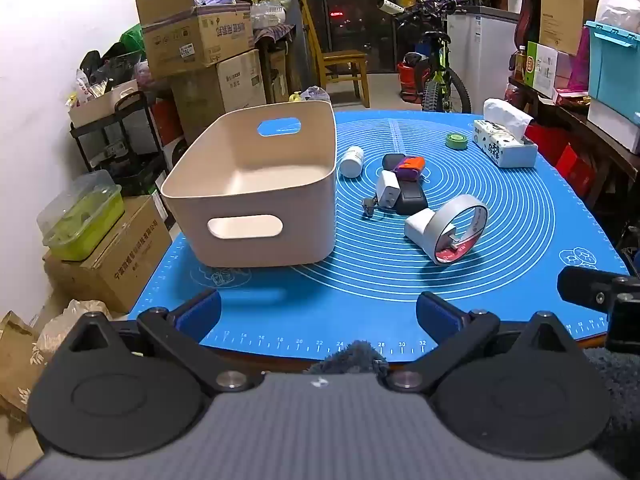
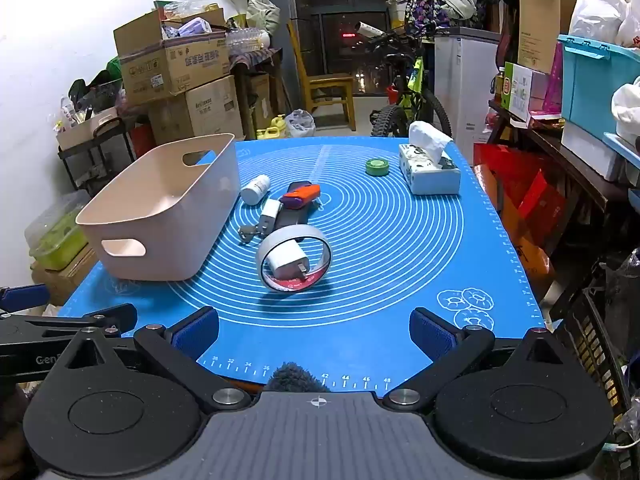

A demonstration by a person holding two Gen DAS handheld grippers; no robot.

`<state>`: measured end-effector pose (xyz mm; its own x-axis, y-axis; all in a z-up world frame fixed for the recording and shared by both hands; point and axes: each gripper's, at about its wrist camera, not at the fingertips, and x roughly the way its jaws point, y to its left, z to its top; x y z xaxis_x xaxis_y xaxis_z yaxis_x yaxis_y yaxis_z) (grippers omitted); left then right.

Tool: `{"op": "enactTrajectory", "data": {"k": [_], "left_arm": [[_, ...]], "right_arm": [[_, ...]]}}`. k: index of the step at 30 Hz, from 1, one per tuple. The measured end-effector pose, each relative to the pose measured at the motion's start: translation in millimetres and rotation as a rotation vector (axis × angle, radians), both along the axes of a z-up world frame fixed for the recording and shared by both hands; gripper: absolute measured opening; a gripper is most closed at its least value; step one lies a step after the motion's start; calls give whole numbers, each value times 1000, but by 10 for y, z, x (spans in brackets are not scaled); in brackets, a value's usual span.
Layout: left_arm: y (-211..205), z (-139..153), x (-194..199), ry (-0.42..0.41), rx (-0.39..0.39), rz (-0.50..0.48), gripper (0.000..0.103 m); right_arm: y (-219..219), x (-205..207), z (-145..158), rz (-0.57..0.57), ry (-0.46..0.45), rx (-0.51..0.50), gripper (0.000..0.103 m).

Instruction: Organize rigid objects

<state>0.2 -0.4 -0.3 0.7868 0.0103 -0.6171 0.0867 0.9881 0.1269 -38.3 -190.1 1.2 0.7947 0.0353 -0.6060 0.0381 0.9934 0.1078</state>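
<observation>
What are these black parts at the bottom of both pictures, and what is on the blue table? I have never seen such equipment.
The black parts are two hand-held grippers; a person carries one in each hand. Each has a wide-angle camera looking forward along its fingers. One picture comes from the left gripper, the other from the right gripper. Both are open and hold nothing.

On the blue mat stand an empty beige bin and a tissue box. Beside the bin lie a white bottle, a tape roll with a white charger partly inside it, more small gadgets, and a small green roll.
</observation>
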Motion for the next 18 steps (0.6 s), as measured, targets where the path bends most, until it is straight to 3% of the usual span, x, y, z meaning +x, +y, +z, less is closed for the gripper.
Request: {"op": "enactTrajectory", "data": {"k": [18], "left_arm": [[-1, -56, 2, 3, -1, 0, 102]], "right_arm": [[-6, 9, -7, -2, 3, 17, 101]]}}
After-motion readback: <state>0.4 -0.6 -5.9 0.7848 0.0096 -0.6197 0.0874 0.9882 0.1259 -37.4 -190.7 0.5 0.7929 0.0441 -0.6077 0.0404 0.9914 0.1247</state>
